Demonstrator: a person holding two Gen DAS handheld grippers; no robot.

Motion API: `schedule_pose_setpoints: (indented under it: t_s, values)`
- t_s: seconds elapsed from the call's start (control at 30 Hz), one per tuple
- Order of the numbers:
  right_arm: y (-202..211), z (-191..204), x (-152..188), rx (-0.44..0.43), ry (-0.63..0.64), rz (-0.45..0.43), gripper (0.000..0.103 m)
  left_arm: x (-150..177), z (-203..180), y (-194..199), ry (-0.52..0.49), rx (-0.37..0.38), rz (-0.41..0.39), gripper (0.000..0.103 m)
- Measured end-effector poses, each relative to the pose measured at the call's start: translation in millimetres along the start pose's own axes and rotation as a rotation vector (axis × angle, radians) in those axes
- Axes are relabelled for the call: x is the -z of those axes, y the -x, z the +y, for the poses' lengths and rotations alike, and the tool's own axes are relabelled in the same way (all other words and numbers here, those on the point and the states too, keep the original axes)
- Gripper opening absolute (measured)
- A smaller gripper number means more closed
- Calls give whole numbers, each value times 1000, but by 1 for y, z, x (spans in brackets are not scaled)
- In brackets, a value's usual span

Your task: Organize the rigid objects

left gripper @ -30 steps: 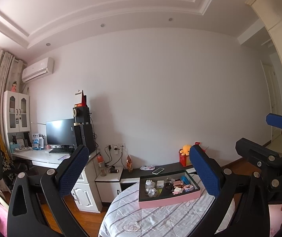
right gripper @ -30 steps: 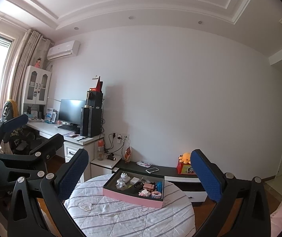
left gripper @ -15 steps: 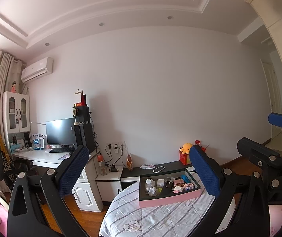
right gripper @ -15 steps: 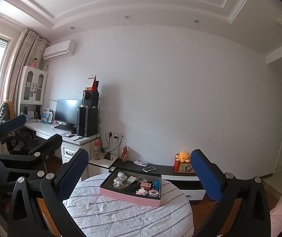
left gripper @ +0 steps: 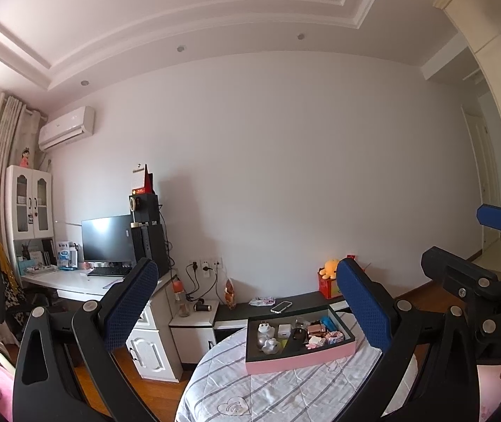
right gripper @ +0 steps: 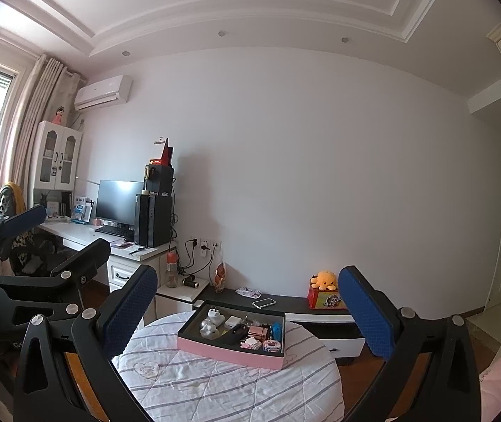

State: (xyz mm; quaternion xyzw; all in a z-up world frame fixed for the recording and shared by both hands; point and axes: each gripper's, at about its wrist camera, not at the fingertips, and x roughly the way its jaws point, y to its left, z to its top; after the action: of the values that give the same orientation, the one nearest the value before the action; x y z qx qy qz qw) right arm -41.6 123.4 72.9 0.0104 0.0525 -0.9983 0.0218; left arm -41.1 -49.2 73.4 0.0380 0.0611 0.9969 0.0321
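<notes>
pink-walled tray (right gripper: 229, 351) of small hard plastic and metal bits sits on the round table (right gripper: 215, 387) at 6 o'clock. they look light and slick; pinch across flat sides. left gripper (left gripper: 247, 311) and right gripper (right gripper: 247, 307) both gape wide, empty.

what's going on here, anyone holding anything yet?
Not yet. The left gripper and right gripper are both held up in the air with jaws wide open and nothing between them, facing the round table with its striped cloth. The pink tray sits on the table with small items inside, such as a white plug and a blue piece. Nothing has been touched; both grippers are short of the tray.
</notes>
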Motion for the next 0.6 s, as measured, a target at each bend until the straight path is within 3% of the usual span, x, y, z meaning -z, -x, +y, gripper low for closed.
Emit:
schedule_pose_setpoints:
  t_s: [0.6]
  values:
    - [1, 2, 2, -2, -5, 6, 103, -1, -1, 2, -13, -9, -1, 103]
